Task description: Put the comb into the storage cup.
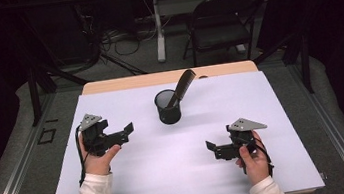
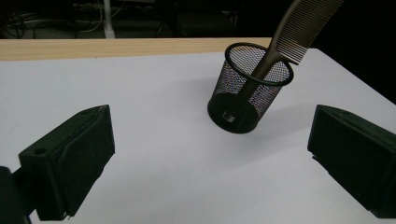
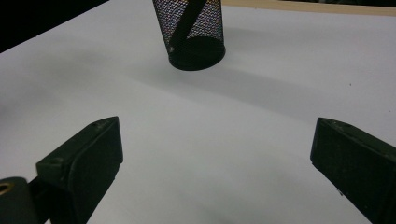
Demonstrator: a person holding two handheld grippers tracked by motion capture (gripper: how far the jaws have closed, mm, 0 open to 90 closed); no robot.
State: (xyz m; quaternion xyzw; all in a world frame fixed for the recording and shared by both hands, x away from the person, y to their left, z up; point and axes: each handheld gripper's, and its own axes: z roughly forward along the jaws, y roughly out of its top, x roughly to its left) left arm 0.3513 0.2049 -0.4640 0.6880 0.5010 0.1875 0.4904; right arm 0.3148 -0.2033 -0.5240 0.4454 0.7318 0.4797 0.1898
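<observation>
Worktop: white sheet, dark room behind.
Mesh cup: upright, mid-worktop.
Comb: leaning inside the cup.
Your left gripper: left of cup, fingers wide, empty.
Your right gripper: right of cup, nearer you, fingers wide, empty.

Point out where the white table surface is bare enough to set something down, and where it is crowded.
Free: the wide stretch between the left gripper and right gripper, in front of the mesh cup; also both far corners of the table beside the cup. Crowded: just the cup, with the comb leaning out of it.
</observation>
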